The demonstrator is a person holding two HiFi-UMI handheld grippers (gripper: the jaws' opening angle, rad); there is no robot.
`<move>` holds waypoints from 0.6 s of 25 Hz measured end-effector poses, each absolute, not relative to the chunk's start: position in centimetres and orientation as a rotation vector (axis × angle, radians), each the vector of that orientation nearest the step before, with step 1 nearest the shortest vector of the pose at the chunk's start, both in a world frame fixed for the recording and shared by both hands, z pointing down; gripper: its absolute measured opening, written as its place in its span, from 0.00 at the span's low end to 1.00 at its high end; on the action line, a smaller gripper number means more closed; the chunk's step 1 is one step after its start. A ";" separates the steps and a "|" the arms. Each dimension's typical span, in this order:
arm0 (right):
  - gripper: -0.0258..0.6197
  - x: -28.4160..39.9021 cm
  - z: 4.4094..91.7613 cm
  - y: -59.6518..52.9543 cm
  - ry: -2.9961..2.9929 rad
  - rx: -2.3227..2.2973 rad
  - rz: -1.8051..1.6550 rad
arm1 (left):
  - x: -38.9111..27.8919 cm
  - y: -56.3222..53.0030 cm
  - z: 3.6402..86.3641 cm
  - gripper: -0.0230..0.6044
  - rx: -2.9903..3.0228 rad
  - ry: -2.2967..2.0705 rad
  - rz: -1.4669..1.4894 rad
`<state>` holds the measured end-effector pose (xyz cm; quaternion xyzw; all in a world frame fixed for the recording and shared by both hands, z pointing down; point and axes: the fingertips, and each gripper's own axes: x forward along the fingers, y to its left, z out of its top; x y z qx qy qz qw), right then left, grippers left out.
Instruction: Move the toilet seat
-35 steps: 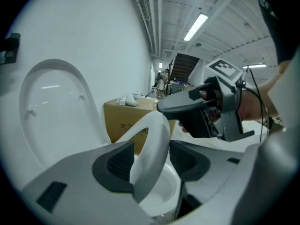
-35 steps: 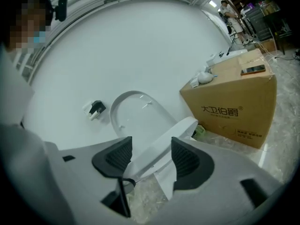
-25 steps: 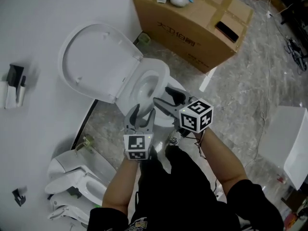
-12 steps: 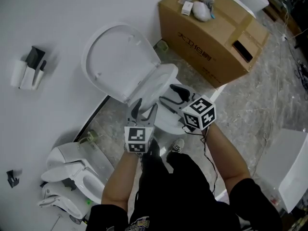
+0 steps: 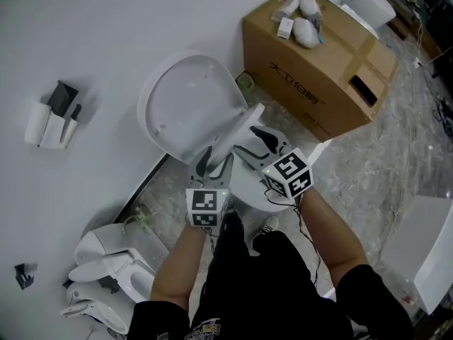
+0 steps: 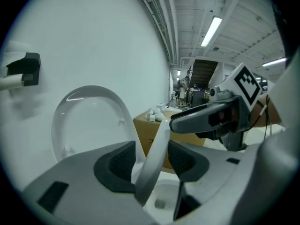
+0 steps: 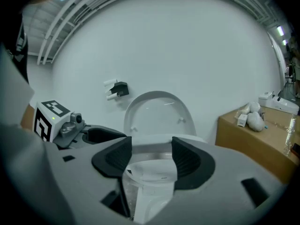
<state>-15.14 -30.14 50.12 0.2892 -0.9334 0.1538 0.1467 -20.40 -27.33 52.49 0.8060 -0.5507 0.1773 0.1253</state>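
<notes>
The toilet stands against the white wall [image 5: 85, 27]. Its lid [image 5: 182, 101] is tipped back flat on that wall, out of the way. The seat [image 5: 241, 126] is partway between its two positions. It is hinged at the far end, and its near edge is off the bowl [image 5: 248, 179], so the head view sees it slanted and almost edge-on.

The left gripper [image 5: 214, 160] takes the seat at its left side. Its jaws are apart and straddle the rim, one on the lid side and one on the bowl side. They have just been closing with the rim between them. In the left gripper view a sliver of background shows on each side of the rim, so the pads do not seem to press. The seat probably leans on the under jaw rather than being pinched, which is enough to swing a hinged part.

The right gripper [image 5: 245, 138] reaches in from the right, above the bowl. Its jaws are also apart and have just been closing. The seat's edge crosses the gap between them, but nothing is clamped. It looks placed to steady the right side so the seat does not twist on its hinge.

A cardboard box [image 5: 318, 62] sits to the right, clear of the seat's swing.
</notes>
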 end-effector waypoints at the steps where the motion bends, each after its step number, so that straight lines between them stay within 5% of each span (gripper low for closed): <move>1: 0.46 -15.7 50.0 -30.5 -2.689 0.837 0.443 | -20.9 -27.7 52.3 0.37 2.351 -1.606 0.516; 15: 0.46 -21.6 48.6 -35.3 -2.691 0.889 0.451 | -26.6 -31.7 50.1 0.33 2.407 -1.617 0.498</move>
